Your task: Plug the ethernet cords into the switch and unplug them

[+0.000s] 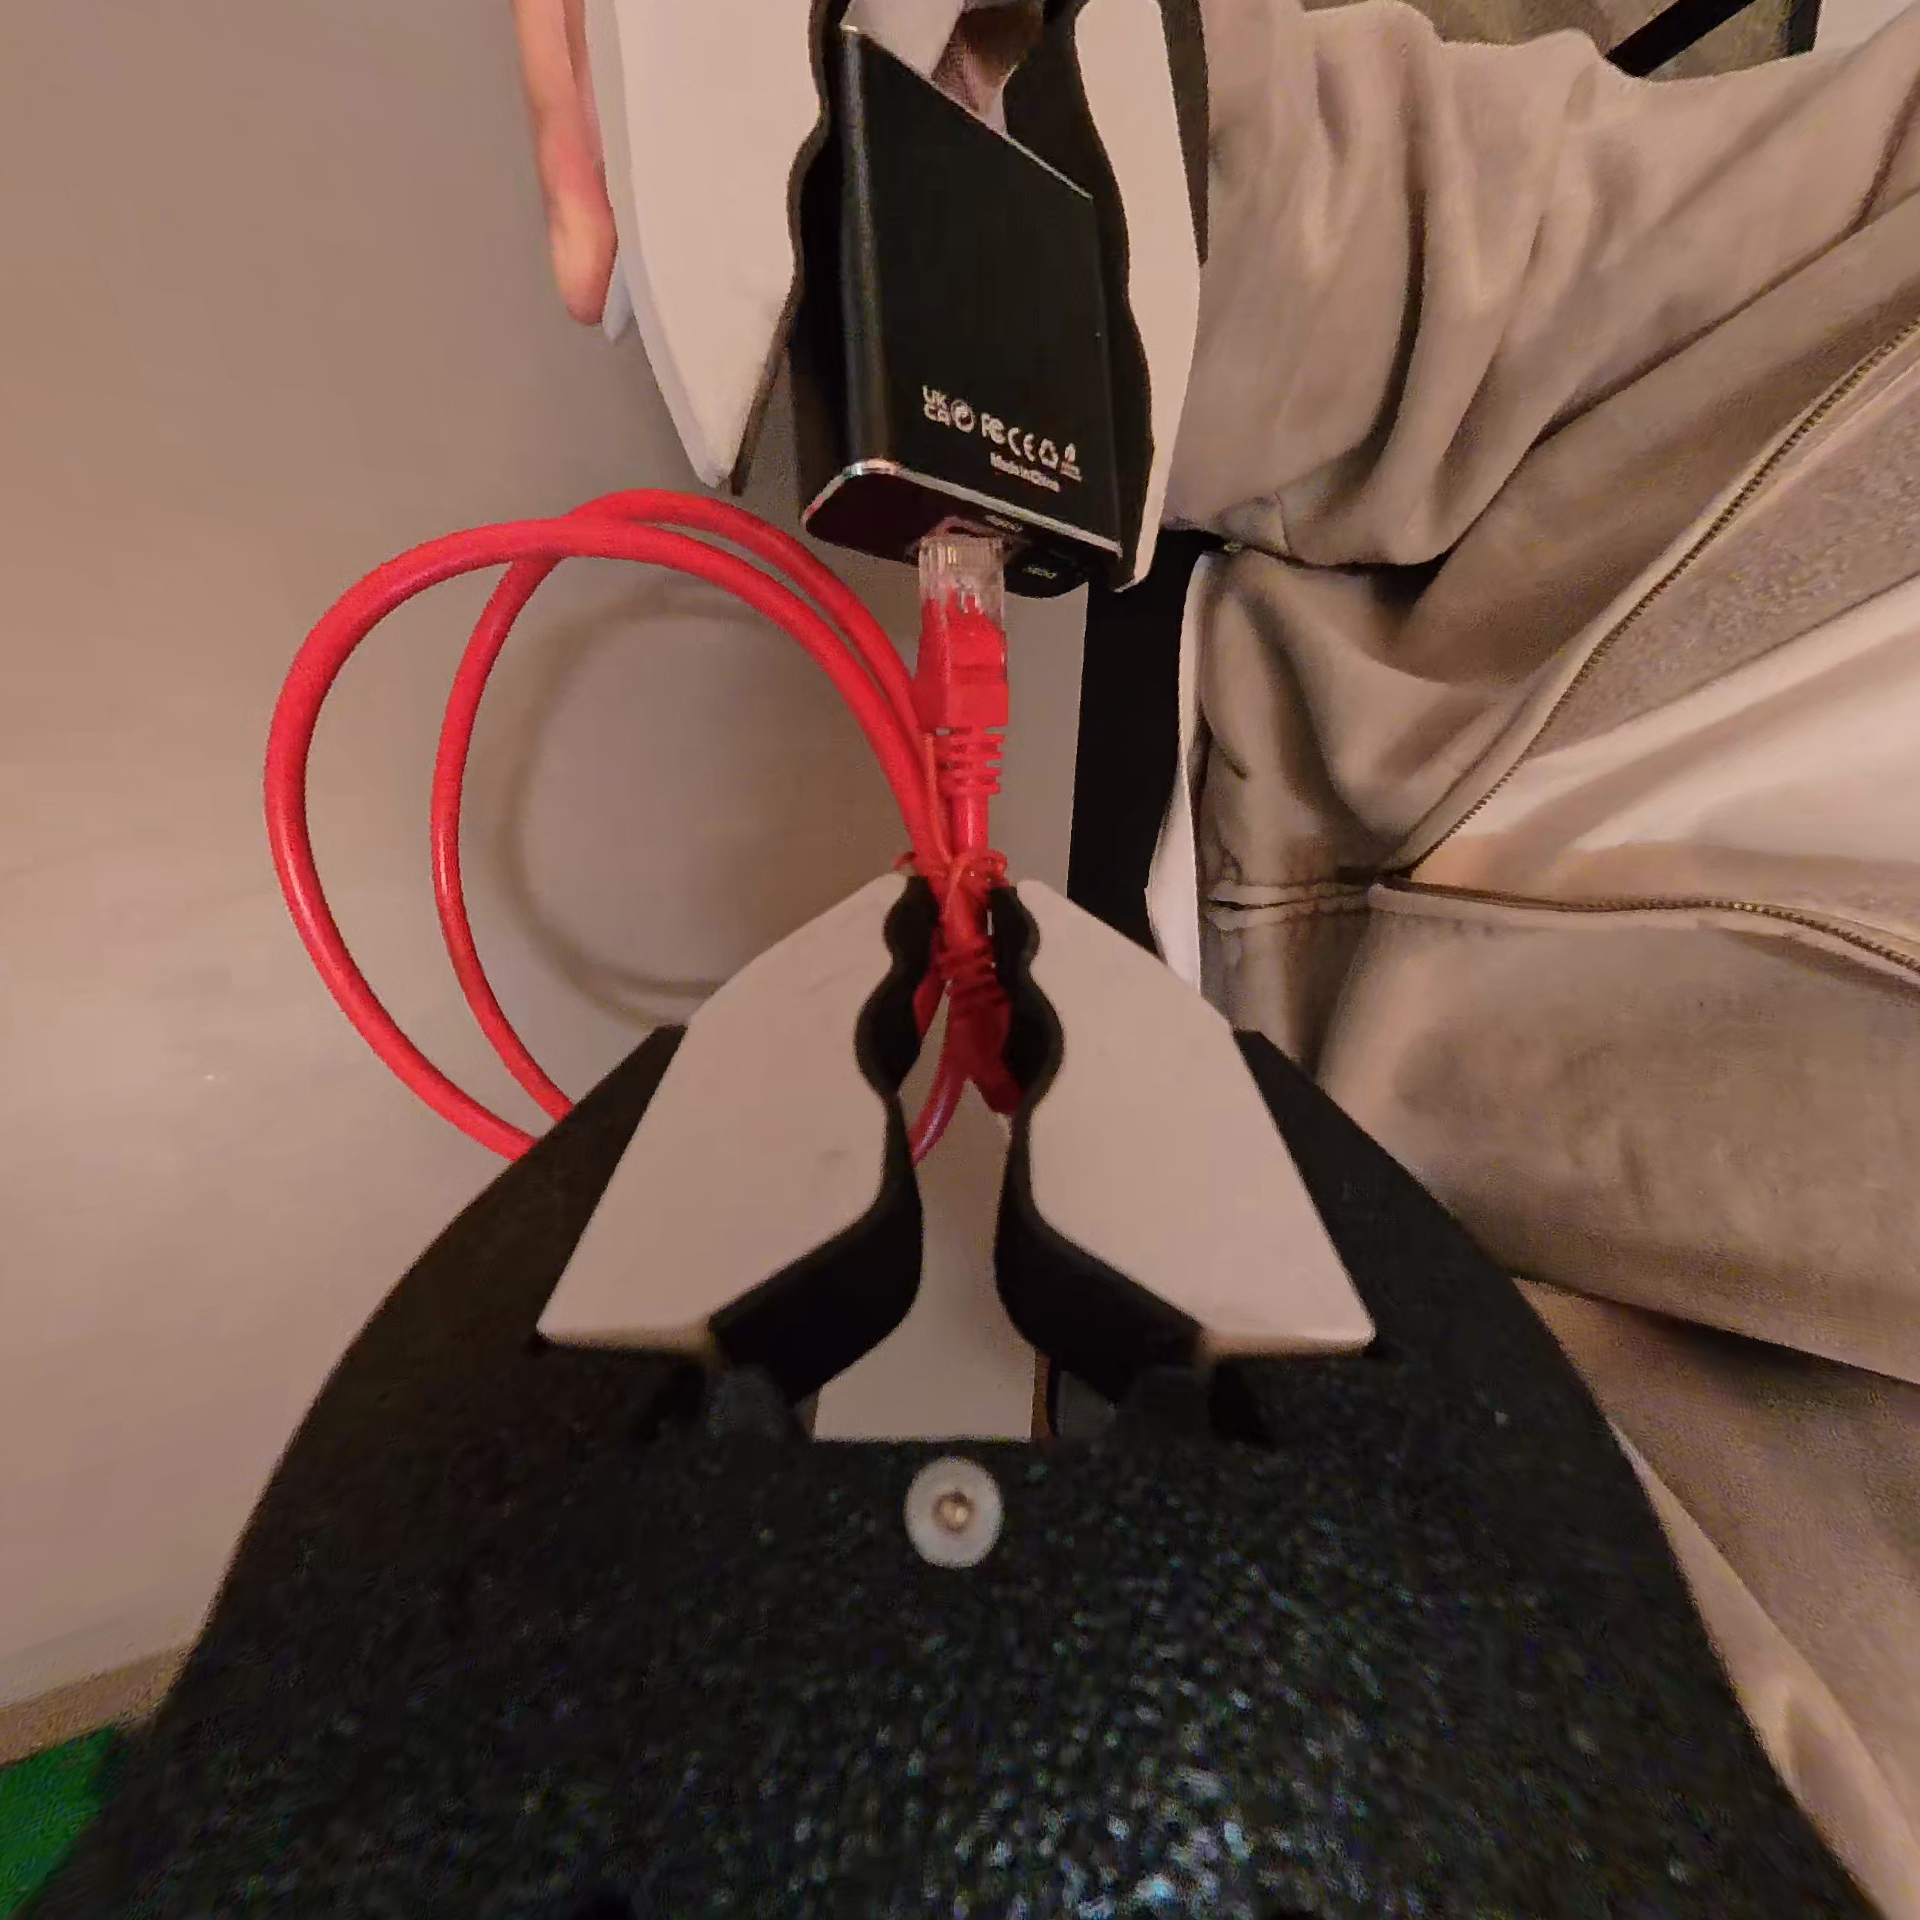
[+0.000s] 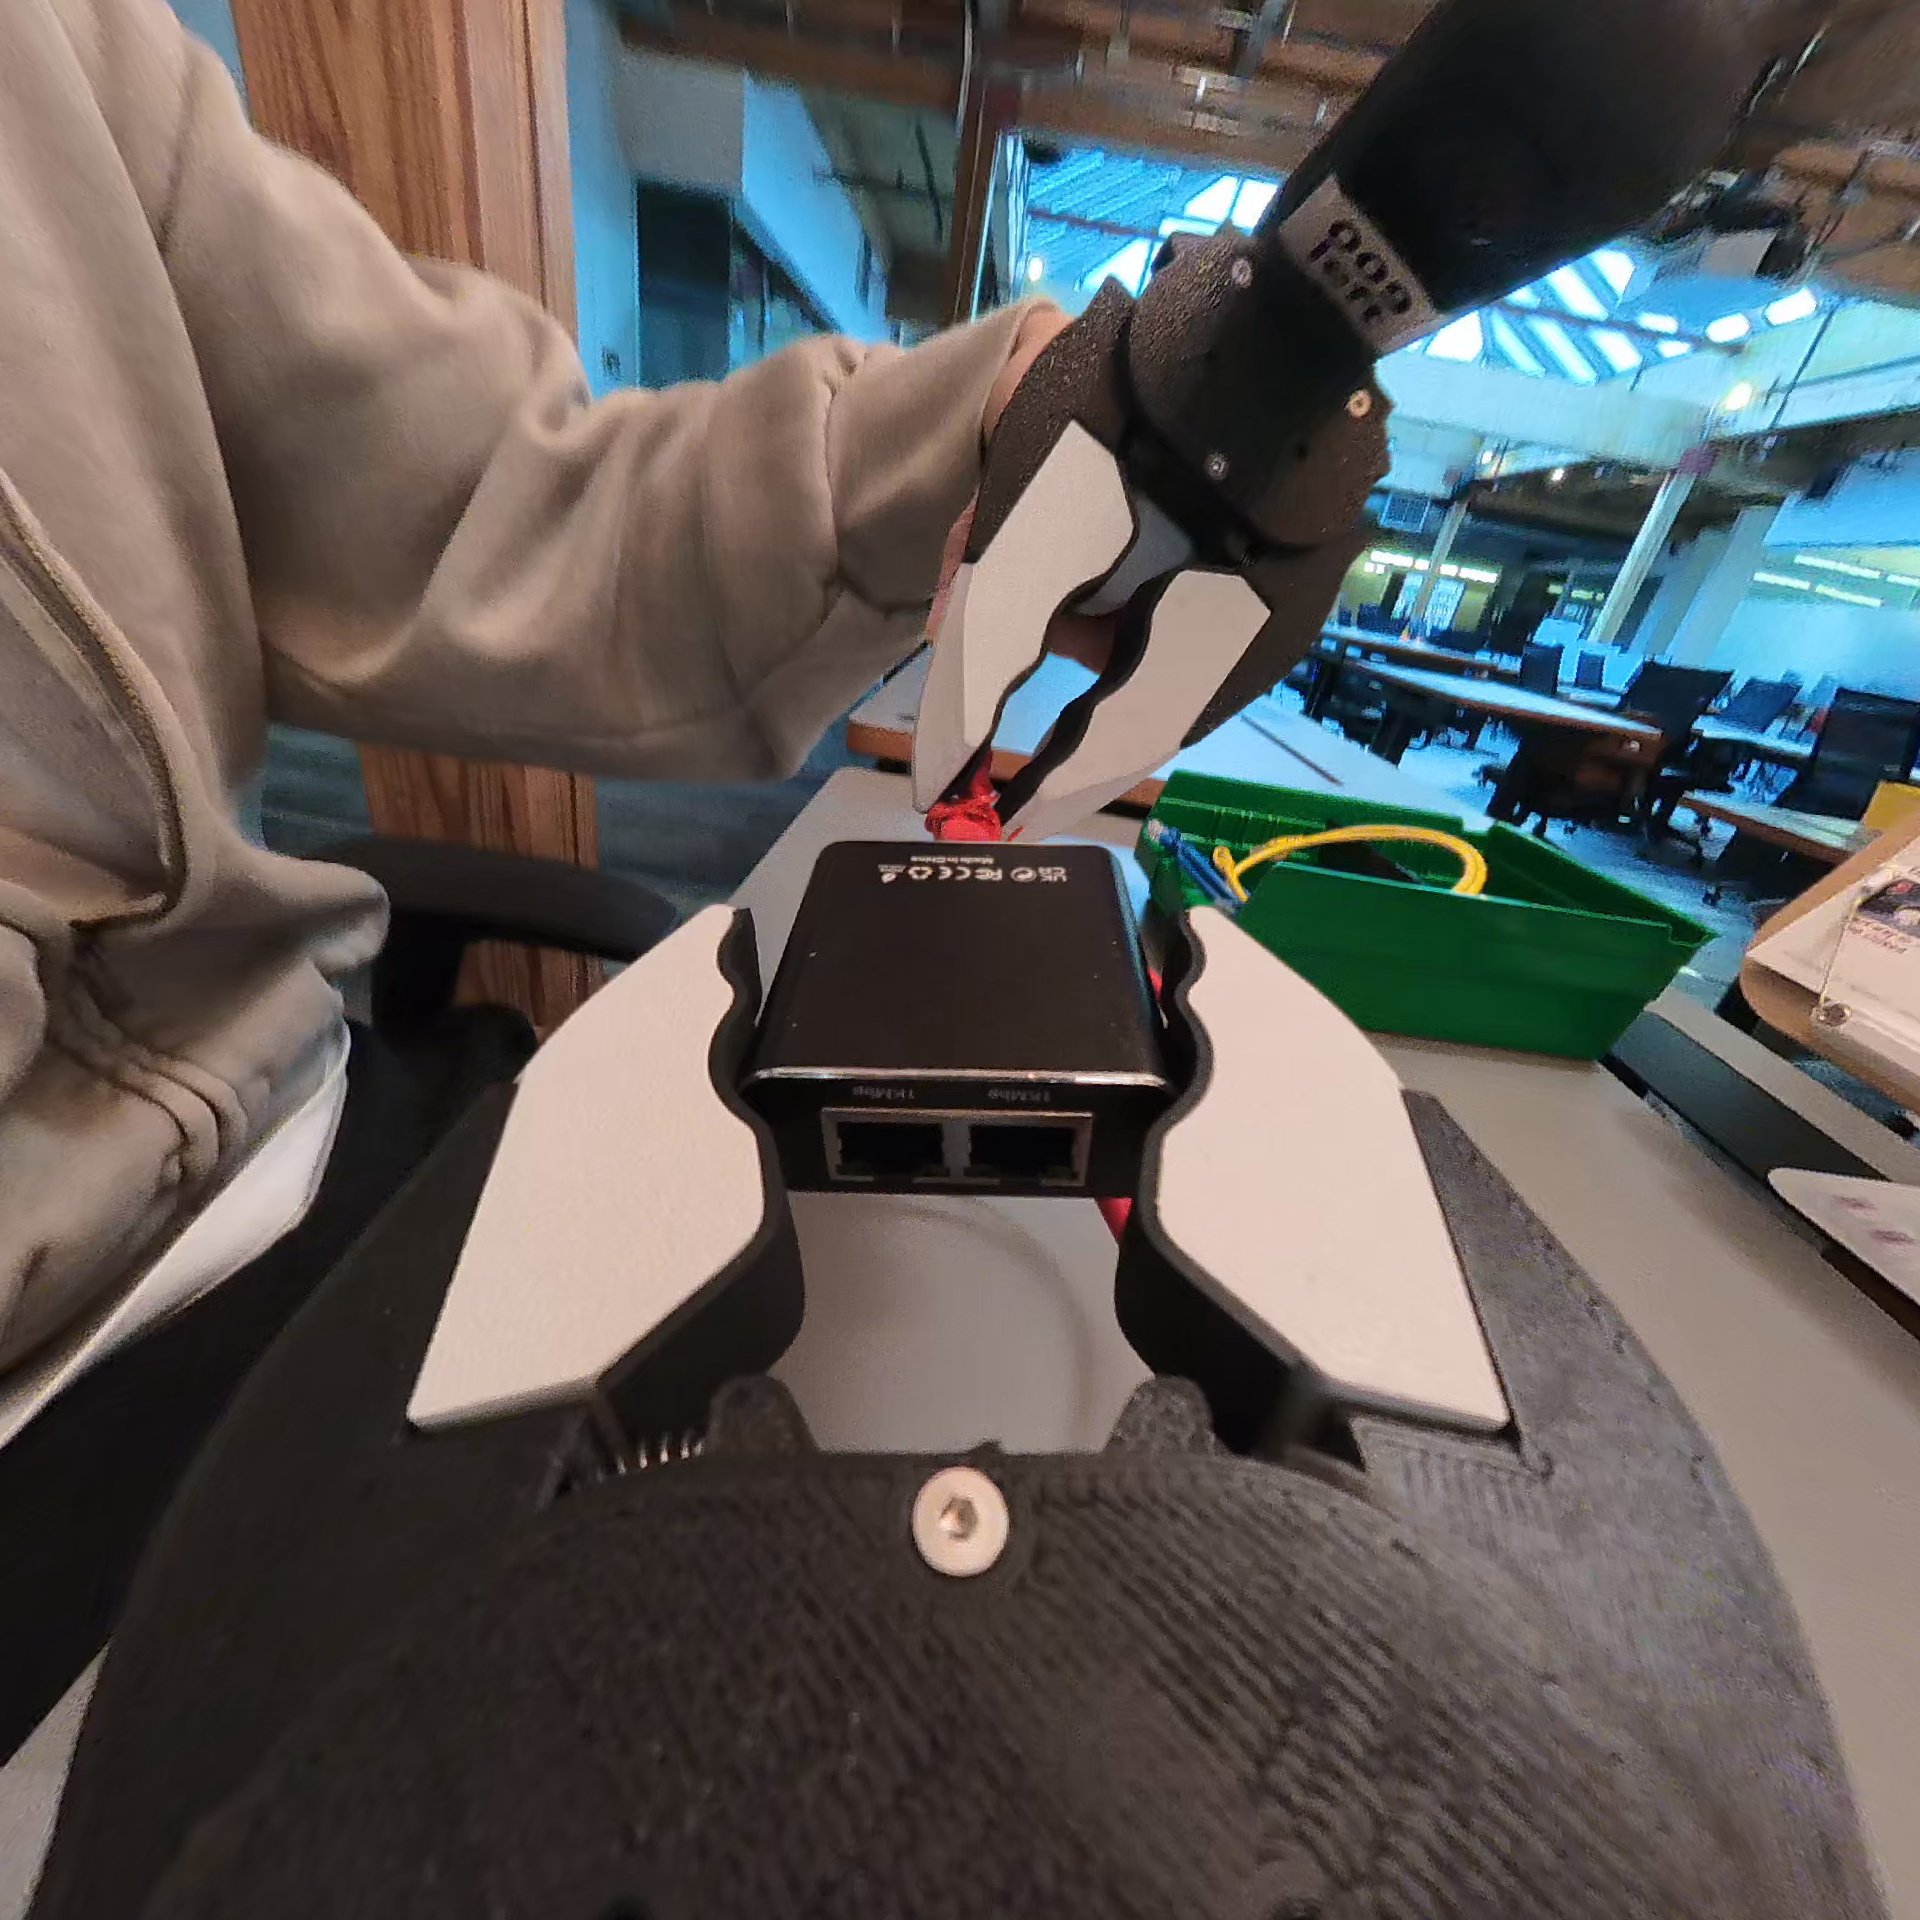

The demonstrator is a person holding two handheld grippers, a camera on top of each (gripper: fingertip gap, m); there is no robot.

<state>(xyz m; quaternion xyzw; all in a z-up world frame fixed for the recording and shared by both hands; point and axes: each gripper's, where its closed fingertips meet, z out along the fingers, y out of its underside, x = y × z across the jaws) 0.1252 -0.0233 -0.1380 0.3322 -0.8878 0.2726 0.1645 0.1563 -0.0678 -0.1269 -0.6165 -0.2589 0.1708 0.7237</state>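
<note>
Two hand-held grippers meeting at a small black switch (image 2: 961, 977), which serves as the reference point throughout. The right gripper (image 2: 961, 997) holds the switch by its two long sides, its fingers set fairly wide and closed against the casing, lifting it clear of the pale table (image 2: 1621, 1174); on the near face of the switch, two ports stand empty side by side. At the far end of the switch, the left gripper (image 1: 961, 914) has its fingers drawn narrow and clamped on a red ethernet cord (image 1: 343, 727), gripping the tied bundle just behind the plug boot; the rest of the cord loops away from the switch in two slack rings. The clear plug (image 1: 961, 577) sits at the mouth of a port on that far face, its tip just entering or touching; whether it has latched cannot be told, since most of the plug body shows outside the port.

The step in hand appears to be insertion of the red cord, at an early stage of the task; the next move would call for a straight push along the port axis, the plug kept square, while the right gripper braces the switch against the thrust; gripping on the cord rather than the plug may let the boot bend.

Beyond the switch, a green bin (image 2: 1455, 935) holds a yellow cord (image 2: 1351, 847) and a blue one, presumably awaiting their turn.
</note>
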